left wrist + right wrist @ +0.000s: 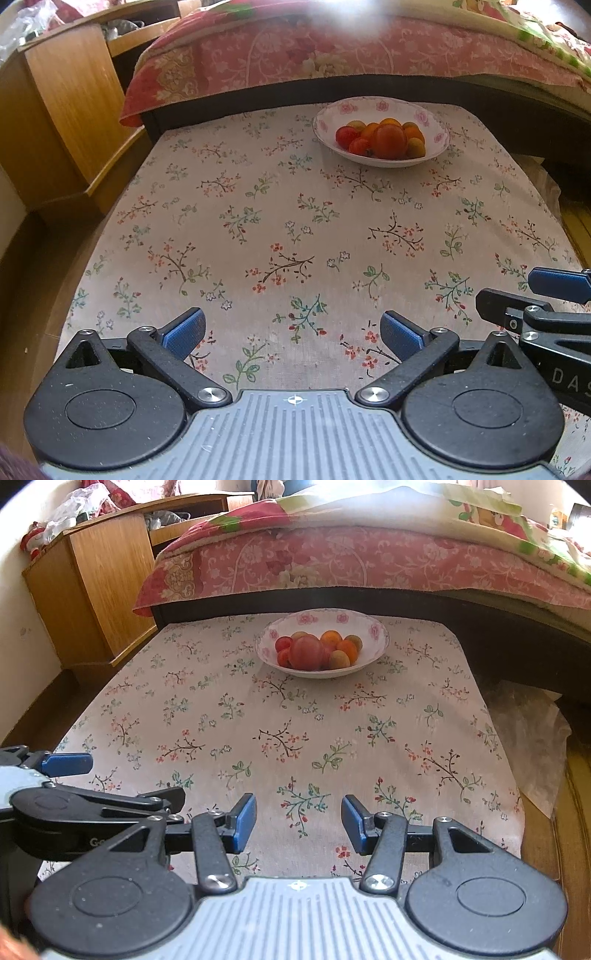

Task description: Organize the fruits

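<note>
Floral tablecloth (295,738) beside bed (332,561); fruit bowl (373,653) far side; both grippers spread, empty.

a table under a floral cloth (295,746) bears one flowered bowl (373,653) of fruit near its far edge

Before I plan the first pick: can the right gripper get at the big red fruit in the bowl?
Probably yes. The right gripper is open and empty, only bare floral tablecloth lies between it and the bowl, and the big red fruit sits on top at the near side.
</note>
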`<state>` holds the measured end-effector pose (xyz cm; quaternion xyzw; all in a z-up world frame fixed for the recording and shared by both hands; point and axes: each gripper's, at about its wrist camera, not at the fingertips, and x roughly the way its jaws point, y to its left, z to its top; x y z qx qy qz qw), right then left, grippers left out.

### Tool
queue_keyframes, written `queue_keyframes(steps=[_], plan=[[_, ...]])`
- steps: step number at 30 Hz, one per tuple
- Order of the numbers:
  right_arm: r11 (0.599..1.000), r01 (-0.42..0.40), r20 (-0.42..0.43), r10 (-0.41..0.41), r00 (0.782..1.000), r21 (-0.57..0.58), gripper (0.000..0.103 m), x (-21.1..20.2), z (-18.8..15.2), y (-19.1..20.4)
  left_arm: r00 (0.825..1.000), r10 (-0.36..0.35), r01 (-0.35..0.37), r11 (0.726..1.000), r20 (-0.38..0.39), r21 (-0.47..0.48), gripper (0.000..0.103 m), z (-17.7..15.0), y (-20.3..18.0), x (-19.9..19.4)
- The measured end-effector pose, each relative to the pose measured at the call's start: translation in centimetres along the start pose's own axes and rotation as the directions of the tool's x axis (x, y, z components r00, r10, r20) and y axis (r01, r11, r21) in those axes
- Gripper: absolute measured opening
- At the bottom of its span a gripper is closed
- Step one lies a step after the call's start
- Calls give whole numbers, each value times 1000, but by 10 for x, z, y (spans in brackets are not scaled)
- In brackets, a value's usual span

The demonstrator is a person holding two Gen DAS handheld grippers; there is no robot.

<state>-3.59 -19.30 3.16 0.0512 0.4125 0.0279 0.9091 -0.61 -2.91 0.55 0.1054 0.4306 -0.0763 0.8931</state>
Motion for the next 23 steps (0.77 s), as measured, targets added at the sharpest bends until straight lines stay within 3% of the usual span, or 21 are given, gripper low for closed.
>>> queue_keyframes(steps=[23], plan=[[1000,1,3,-1,1000,0,52,1,0,-1,1000,15,-15,1000,13,7,102,-1,-1,0]])
